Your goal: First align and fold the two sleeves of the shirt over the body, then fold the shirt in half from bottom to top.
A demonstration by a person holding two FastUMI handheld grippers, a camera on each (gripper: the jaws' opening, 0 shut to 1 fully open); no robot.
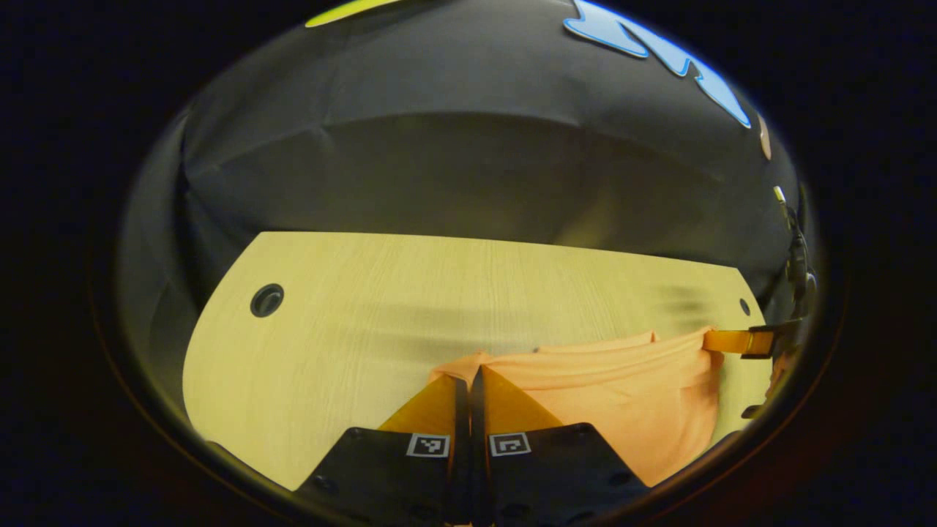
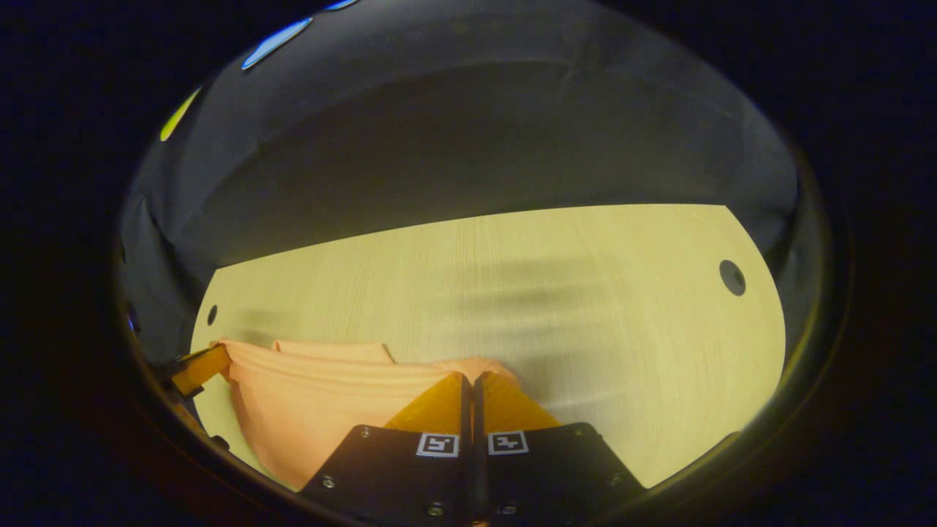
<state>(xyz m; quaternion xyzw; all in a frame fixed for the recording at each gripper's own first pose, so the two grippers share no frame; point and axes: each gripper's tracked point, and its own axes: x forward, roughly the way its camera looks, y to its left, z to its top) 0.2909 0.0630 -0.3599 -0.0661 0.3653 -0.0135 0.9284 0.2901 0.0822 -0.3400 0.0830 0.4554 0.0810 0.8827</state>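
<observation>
shirt (image 1: 622, 388) cloth, orange, hangs in a sagging band between the two tongs, lifted at its top edge above the pale wooden tabletop (image 1: 351, 322). in the left gripper view the fabric runs from the left tongs (image 1: 468, 380) at the bottom centre across to the right tongs (image 1: 736, 341) near the right rim, and below that stretched edge the cloth drops toward the tabletop in soft horizontal folds. a second layer of fabric peeks up just behind the top edge. in the right gripper view the same shirt (image 2: 307, 402) stretches from the right tongs (image 2: 468, 384) at the bottom centre out to the left tongs (image 2: 201, 368) near the left rim, again with a smaller flap showing behind the upper edge.

both tongs are clenched on the shirt: in each gripper's own view the two fingers stand pressed together with only a thin dark line between them, and a bunched bit of orange cloth bulges out right at their tips. whether the lower part of the shirt rests on the tabletop or hangs just clear of it is hard to tell from these angles.

the tabletop has a round dark cable hole (image 1: 266, 300) toward its far left corner in the left gripper view, and a smaller one (image 1: 744, 307) near the far right corner. dark cloth wall (image 1: 468, 168) rises behind the far edge of the tabletop.
</observation>
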